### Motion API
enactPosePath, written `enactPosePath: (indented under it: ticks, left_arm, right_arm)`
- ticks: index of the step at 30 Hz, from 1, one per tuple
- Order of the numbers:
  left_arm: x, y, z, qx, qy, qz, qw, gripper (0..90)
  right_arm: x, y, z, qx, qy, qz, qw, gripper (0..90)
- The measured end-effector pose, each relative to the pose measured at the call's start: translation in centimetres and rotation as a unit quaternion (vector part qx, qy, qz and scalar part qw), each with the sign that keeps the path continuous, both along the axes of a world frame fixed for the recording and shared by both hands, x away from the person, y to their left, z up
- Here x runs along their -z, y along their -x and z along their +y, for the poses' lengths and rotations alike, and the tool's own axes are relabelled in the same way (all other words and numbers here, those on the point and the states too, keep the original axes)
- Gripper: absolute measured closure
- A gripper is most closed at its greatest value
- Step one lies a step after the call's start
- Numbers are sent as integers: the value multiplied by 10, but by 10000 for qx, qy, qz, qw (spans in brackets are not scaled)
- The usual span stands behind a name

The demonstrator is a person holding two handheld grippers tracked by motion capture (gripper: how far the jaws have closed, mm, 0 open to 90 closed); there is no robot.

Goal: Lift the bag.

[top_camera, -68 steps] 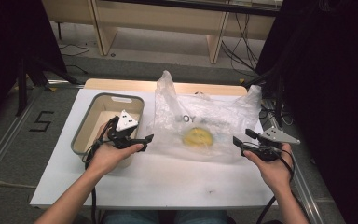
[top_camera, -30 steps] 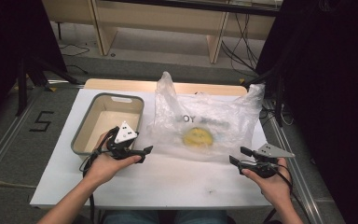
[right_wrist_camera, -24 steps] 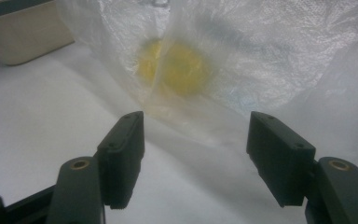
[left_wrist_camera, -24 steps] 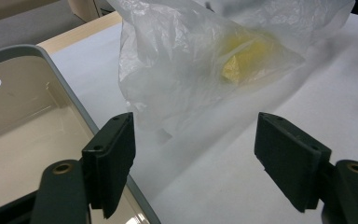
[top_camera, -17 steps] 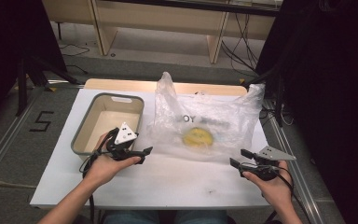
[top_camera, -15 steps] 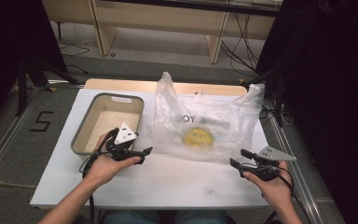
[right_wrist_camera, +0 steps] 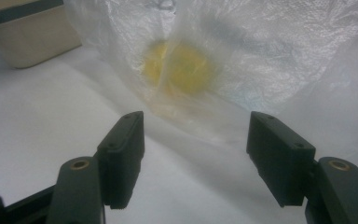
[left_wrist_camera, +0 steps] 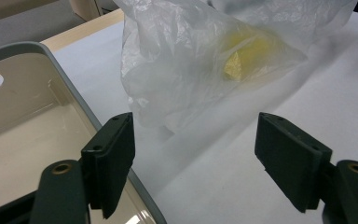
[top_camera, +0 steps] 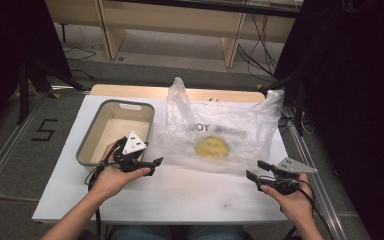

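Black-jawed, each hand-held gripper, left [top_camera: 152,164] and right [top_camera: 255,170], gapes wide, empty, short of the plastic bag [top_camera: 220,131].

Grey floor [top_camera: 15,145] — wooden bench legs [top_camera: 105,30]

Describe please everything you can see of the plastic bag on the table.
The plastic bag is thin, translucent white film, crumpled and wrinkled, lying spread on the white table to the right of the grey-rimmed tub. Its two corners stick up toward the far edge. Faint blurred lettering runs across its middle. Inside it lies a yellow thing, rounded in outline and blurred by the film. Both grippers stand short of the bag with jaws open and nothing between them. Whether the bag touches the tub cannot be told.
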State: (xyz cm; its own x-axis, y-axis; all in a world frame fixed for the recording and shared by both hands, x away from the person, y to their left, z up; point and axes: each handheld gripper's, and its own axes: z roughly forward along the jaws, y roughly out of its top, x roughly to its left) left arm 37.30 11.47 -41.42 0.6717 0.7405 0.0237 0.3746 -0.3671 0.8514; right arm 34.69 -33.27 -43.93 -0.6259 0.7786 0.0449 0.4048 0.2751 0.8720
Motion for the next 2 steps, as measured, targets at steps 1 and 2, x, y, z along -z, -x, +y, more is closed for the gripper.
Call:
enactPosePath:
  ticks: [1, 2]
  left_arm:
    - [0, 0, -1, 14, 10, -5, 10000, 284]
    - [0, 0, -1, 30, -10, -7, 10000, 285]
  right_arm:
    - [0, 0, 0, 8, -2, -7, 10000, 379]
    - [0, 0, 0, 9, -2, -12, 10000, 380]
